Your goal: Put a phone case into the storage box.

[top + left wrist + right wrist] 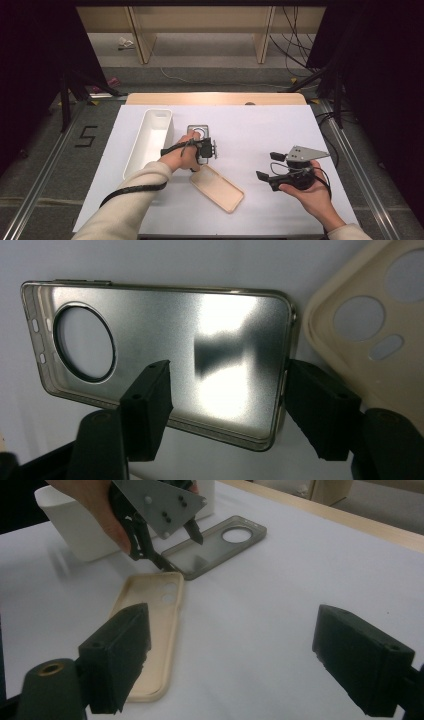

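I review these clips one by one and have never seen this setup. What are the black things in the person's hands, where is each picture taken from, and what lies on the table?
A person holds a hand-worn two-jaw gripper in each hand. One picture looks down from above; the other two come from cameras riding on each gripper, looking along its black jaws.

On the white table lie a long white bin, a clear grey phone case and a beige phone case.

The left gripper is over the grey case, its jaws astride the case's near end; whether the pads press on it yet, I cannot tell. The right gripper waits to the side, open and holding nothing.
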Motion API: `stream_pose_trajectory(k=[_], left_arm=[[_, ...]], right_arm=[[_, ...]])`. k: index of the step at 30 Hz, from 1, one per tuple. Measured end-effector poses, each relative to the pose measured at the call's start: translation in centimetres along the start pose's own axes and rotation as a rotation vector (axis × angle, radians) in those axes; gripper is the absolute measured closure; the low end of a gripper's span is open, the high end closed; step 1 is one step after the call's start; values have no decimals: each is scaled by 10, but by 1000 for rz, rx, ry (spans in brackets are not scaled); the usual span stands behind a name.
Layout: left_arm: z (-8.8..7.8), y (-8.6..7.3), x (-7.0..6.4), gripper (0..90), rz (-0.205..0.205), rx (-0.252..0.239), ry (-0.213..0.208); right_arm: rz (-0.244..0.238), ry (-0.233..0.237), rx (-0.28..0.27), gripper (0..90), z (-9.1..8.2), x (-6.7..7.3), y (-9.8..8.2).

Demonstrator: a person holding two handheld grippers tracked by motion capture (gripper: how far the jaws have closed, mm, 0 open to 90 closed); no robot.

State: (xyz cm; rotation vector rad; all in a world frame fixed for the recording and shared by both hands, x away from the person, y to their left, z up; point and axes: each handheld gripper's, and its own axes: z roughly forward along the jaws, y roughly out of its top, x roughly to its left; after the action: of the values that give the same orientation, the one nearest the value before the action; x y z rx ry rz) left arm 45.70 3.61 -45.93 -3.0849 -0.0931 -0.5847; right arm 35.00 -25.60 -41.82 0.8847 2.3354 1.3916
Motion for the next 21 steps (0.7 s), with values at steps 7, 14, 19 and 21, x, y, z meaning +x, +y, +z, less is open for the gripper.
stream_pose_trajectory(k=[7,14,19,21], left_arm=[[0,0,1,467,13,-8,-40],[-1,-2,0,588,-3,-16,-90],[-1,-2,0,670,-7,-21,-110],[-1,-2,-1,692,-2,-21,-115]], right_arm=[[-1,2,3,164,0,0,0],[-1,2,4,164,0,0,0],[-1,3,4,164,0,0,0],[-1,3,4,164,0,0,0]])
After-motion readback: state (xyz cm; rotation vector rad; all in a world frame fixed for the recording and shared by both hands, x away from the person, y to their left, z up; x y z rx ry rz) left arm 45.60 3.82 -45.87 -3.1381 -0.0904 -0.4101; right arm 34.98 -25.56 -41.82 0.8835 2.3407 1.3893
